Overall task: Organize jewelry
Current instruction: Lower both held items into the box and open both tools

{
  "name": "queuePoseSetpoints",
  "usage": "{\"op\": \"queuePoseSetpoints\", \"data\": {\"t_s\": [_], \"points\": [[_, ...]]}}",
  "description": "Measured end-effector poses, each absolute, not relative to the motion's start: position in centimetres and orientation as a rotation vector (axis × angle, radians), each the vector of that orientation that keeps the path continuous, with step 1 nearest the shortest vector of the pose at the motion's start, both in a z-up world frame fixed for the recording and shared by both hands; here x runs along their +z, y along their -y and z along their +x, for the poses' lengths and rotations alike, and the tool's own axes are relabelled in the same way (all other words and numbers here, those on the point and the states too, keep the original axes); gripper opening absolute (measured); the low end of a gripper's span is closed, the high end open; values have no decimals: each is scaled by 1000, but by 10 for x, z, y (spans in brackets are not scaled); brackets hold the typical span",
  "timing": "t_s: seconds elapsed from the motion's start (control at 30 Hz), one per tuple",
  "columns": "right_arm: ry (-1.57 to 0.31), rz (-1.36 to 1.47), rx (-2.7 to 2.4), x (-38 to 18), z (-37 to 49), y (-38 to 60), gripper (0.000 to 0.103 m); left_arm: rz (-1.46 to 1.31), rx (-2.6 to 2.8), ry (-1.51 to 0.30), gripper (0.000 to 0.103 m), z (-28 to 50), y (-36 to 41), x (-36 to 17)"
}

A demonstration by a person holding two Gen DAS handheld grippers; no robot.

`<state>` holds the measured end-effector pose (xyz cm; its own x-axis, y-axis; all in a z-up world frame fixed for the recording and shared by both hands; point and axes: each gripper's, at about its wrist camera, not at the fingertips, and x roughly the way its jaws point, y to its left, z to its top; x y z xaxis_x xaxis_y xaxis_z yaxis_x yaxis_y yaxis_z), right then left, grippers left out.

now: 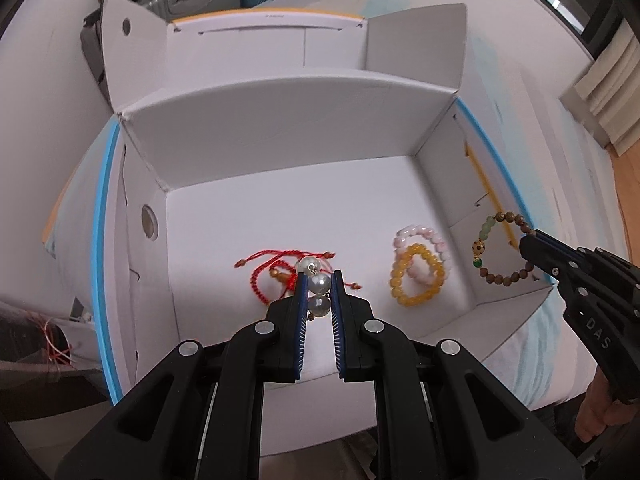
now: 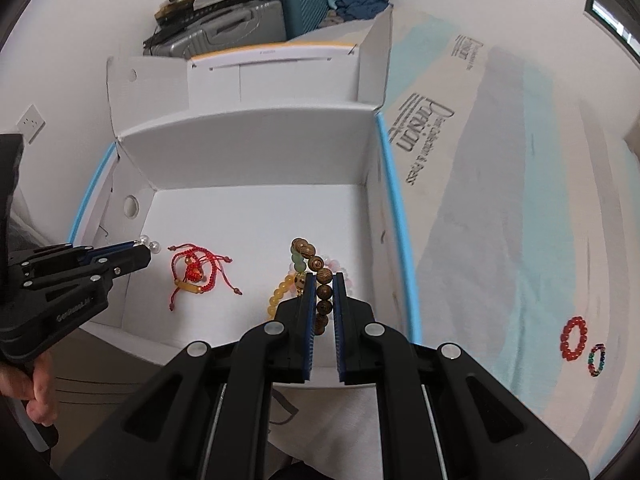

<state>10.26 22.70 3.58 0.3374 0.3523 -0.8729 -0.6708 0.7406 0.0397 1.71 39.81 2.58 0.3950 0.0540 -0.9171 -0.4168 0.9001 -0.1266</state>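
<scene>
Left claw (image 1: 319, 286) is pinched shut on a pearl bracelet (image 1: 316, 280), and right claw (image 2: 324, 292) on a wooden-bead bracelet (image 2: 320, 280), both over the white box (image 1: 280, 216). Both look light, floppy, slippery; best gripped across one bead. Red cord bracelet (image 2: 192, 276) lies at nine o'clock.

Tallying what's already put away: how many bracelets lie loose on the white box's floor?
3: a red cord bracelet at left, and a yellow bead bracelet overlapping a pink bead bracelet at right. Others may be hidden behind the grippers.
</scene>
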Motion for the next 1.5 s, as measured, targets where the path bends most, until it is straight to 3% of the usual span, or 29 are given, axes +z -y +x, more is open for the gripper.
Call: {"op": "queuePoseSetpoints", "data": {"t_s": [0.9,1.3,1.37,1.5], "points": [[-1153,-428,660,-26,124,-264,7,-307,362,-1337,10,38,-403,-34],[-1153,-423,653,-22,121,-264,10,-302,365,-1308,13,40,-400,-31],[-1146,-414,657,-18,121,-263,22,-306,369,-1293,13,37,-400,-28],[-1112,-392,665,-5,118,-257,35,-293,399,-1244,41,31,-399,-17]]}}
